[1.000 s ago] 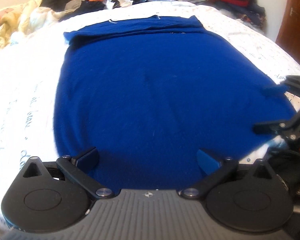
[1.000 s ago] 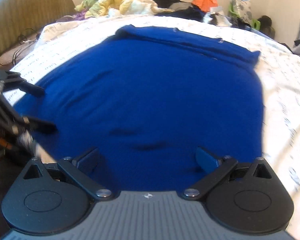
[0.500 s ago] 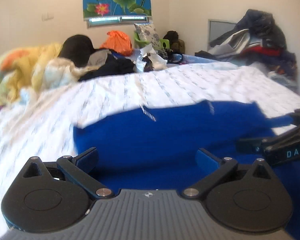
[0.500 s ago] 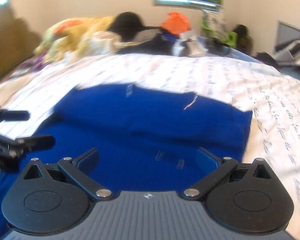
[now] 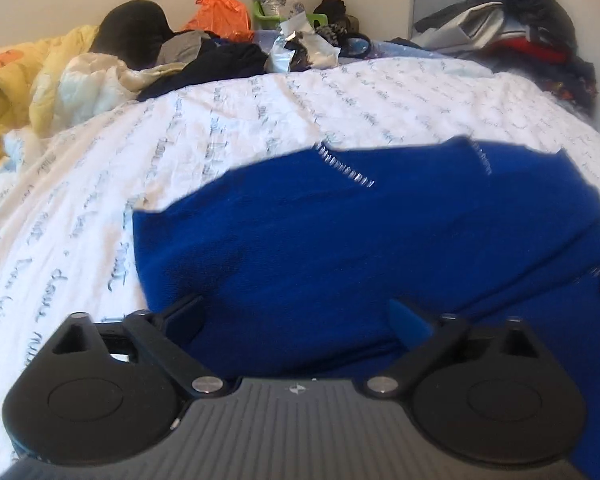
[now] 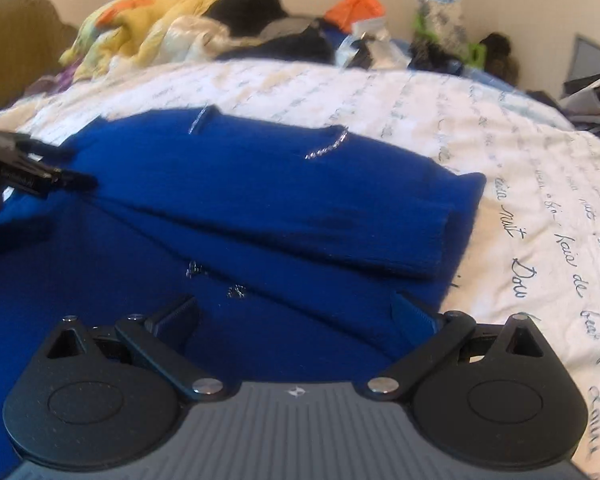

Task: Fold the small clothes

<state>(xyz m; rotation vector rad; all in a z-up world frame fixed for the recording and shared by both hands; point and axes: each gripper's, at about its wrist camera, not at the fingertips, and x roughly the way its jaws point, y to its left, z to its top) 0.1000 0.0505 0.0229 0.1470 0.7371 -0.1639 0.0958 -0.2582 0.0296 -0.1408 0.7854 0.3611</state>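
One royal-blue knitted sweater (image 5: 340,248), spread on a bed under a white sheet printed with grey handwriting (image 5: 80,216). The garment lies partly folded: in the right wrist view a sleeve with a ribbed cuff (image 6: 436,236) crosses the body, ending near the sweater's right edge. Lines of light stitching (image 5: 346,168) show along the far edge.

Two claws, both over the near part of the sweater.
- Left claw (image 5: 296,320): jaws spread wide, blue cloth showing between them, nothing clamped. Its left finger sits at the sweater's left edge, beside bare sheet. This claw also appears at the left margin of the right wrist view, dark fingers reaching over the cloth.
- Right claw (image 6: 296,316): jaws likewise parted and grasping nothing; its right finger (image 6: 414,318) lies near the sweater's right border, just below the cuff.

Items beyond the sweater, at the far side of the bed:
- one rumpled yellow quilt with orange patches (image 5: 24,80), far left;
- one rounded black item (image 5: 134,36), kind not discernible;
- one orange plastic bag (image 5: 220,18);
- one heap of dark and grey garments (image 5: 216,60);
- one pile of mixed clothing, grey, red and dark (image 5: 512,32), far right.
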